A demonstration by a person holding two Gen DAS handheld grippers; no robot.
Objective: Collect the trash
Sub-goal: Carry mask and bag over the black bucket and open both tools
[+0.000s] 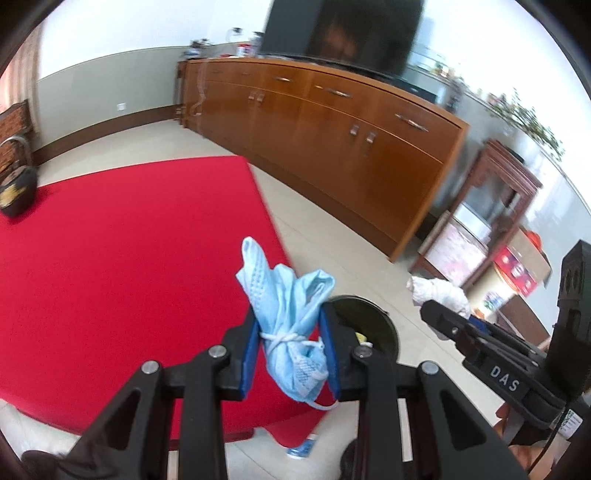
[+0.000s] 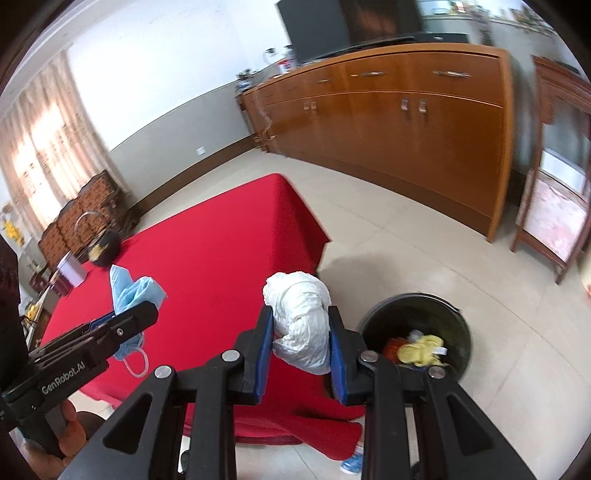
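- Currently, we find the left gripper (image 1: 290,341) clenched on a light blue face mask (image 1: 286,314), rolled up and tied with its own white ear loop.
- We see both blue pads (image 1: 248,360) pressing the mask from either side, with the bundle standing above the fingertips and a loose loop hanging below.
- We find the right gripper (image 2: 301,339) clenched on a crumpled white wad (image 2: 301,314) that looks like tissue or thin plastic; we cannot tell which.
- We see the wad bulging above and below the pads.
- We note that both items are held in the air, above the near edge of the bench (image 2: 221,258), which is covered with a red cloth.
- We locate a black trash bin (image 2: 417,332) on the tiled floor (image 2: 406,240), just beside the bench corner and to the right of the right gripper.
- We see yellow, orange and white refuse already lying inside the bin.
- We observe a dark round pot (image 2: 105,245) with a metal handle at the far end of the bench, well apart from both grippers.
- We note a long wooden sideboard (image 2: 388,122) along the far wall, carrying a dark screen (image 2: 351,26).
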